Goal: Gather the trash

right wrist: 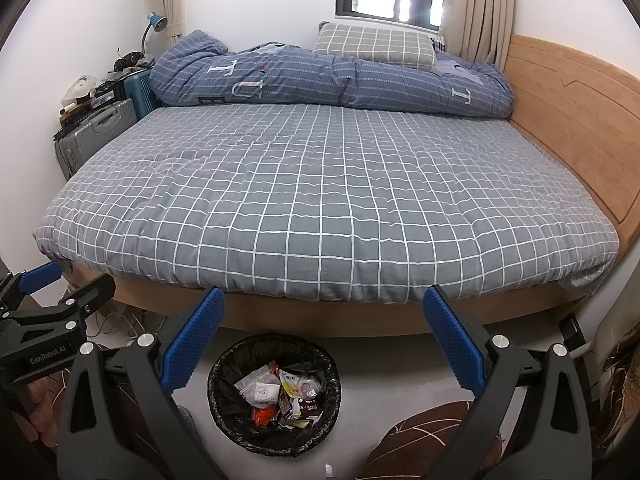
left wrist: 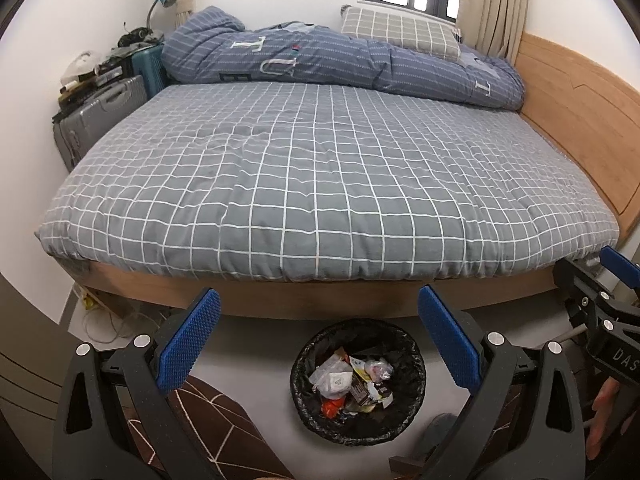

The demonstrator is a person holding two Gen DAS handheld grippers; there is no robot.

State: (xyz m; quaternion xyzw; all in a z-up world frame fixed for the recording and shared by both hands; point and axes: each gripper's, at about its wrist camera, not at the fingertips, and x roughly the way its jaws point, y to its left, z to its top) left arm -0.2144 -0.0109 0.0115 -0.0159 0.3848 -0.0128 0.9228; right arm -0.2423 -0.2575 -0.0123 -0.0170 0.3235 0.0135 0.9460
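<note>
A round black trash bin (left wrist: 412,376) with a black liner stands on the pale floor in front of the bed. It holds several wrappers and crumpled papers (left wrist: 352,380). It also shows in the right wrist view (right wrist: 232,408), with the trash (right wrist: 280,396) inside. My left gripper (left wrist: 318,300) is open and empty, held above the bin. My right gripper (right wrist: 324,300) is open and empty, also above the bin. Each gripper shows at the edge of the other's view: the right gripper (left wrist: 612,276) and the left gripper (right wrist: 60,280).
A bed (left wrist: 320,168) with a grey checked cover fills the view, with a blue duvet (left wrist: 340,64) and a pillow (left wrist: 400,32) at the back. Suitcases (left wrist: 100,116) stand at its left. Brown patterned slippers (left wrist: 216,424) lie on the floor by the bin. A wooden headboard (left wrist: 580,112) is on the right.
</note>
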